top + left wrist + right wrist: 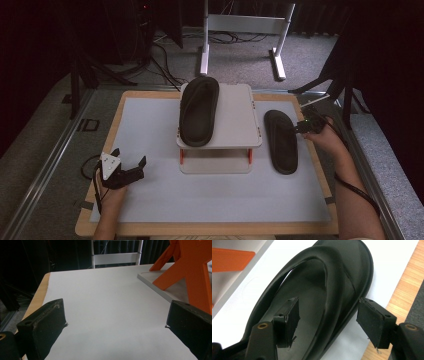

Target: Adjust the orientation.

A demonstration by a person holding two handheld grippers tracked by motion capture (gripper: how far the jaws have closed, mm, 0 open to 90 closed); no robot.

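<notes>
A table covered by a white mat [150, 200], seen from above. At the left, the left gripper [131, 163] rests on the mat near the front edge, its jaws spread wide with nothing between them; in the left gripper view bare mat lies between the two black jaws, and an orange leg [197, 277] of the stand is cut off at the right. In the middle, a small white two-level stand [235, 120] carries one black sandal [199, 111] on its top shelf. To the right, a second black sandal [281, 141] lies flat on the mat, just beside the stand. The right gripper [306, 125] is at that sandal's right edge, mostly hidden by the hand. In the right gripper view its jaws straddle the sandal's strap and outer rim [342, 290], one jaw inside, one outside, not yet pressing.
</notes>
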